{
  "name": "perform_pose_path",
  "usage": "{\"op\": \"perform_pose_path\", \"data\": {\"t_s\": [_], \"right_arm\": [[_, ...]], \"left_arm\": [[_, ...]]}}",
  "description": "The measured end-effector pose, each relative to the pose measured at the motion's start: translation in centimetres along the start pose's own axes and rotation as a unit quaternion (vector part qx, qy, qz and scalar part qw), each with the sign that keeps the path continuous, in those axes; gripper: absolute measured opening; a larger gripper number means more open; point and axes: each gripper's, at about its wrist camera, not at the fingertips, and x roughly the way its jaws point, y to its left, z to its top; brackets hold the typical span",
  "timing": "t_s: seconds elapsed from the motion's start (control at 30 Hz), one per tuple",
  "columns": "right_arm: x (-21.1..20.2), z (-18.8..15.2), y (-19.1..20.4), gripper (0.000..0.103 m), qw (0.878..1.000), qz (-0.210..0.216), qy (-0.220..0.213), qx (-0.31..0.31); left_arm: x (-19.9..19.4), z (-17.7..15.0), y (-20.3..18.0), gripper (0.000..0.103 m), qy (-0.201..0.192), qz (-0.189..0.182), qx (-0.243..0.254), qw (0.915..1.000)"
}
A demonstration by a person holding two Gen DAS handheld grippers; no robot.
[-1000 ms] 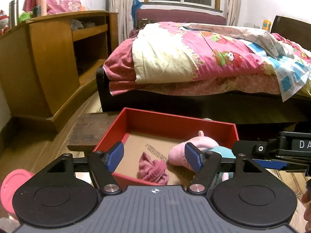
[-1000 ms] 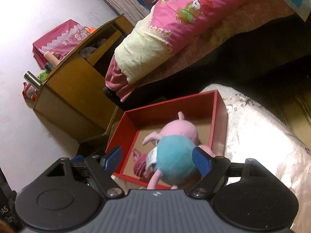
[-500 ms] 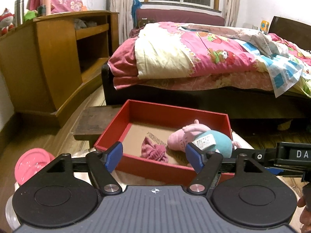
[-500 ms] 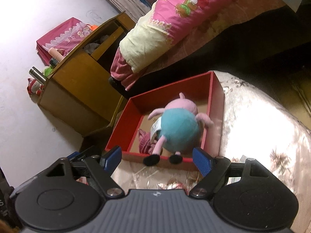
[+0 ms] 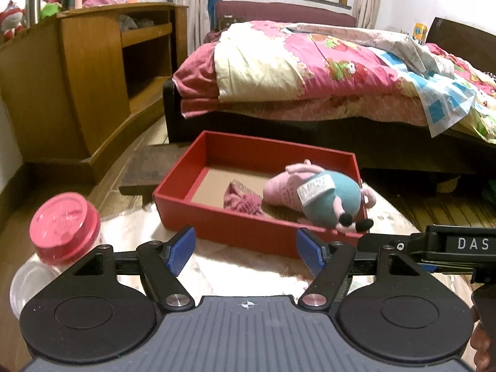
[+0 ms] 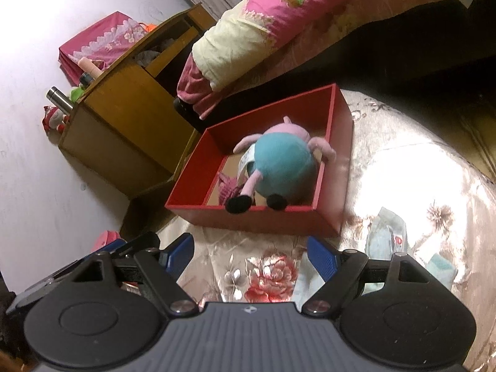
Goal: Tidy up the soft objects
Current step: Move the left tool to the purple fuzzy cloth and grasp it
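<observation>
A red box [image 5: 217,226] [image 6: 257,218] stands on a shiny flowered cloth. Inside it lies a pink plush pig in a teal dress [image 5: 322,195] [image 6: 279,164], its black feet at the near wall. Beside the pig sits a crumpled dark pink knit piece [image 5: 243,201] [image 6: 228,189]. My left gripper [image 5: 246,249] is open and empty, just short of the box's near wall. My right gripper [image 6: 249,255] is also open and empty, over the cloth in front of the box. The right gripper's body shows at the right edge of the left wrist view.
A clear jar with a pink lid [image 5: 62,226] stands at the left by my left gripper. A plastic packet [image 6: 387,232] lies on the cloth right of the box. Behind are a bed with a pink quilt [image 5: 310,71] and a wooden cabinet [image 5: 77,86].
Both grippers have drawn back from over the box toward the near side. The plush pig and knit piece, earlier between the fingers, now lie farther ahead in the box. The jar came into view.
</observation>
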Motion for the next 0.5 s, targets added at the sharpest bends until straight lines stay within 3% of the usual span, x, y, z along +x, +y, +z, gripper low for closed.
{"op": "perform_pose_path", "data": {"t_s": [0.5], "right_arm": [[-0.7,-3.5,0.3,0.055,0.999,-0.017,0.033,-0.019]], "left_arm": [[-1.8,-3.4,0.0,0.074,0.039,0.001,-0.006,0.9992]]}}
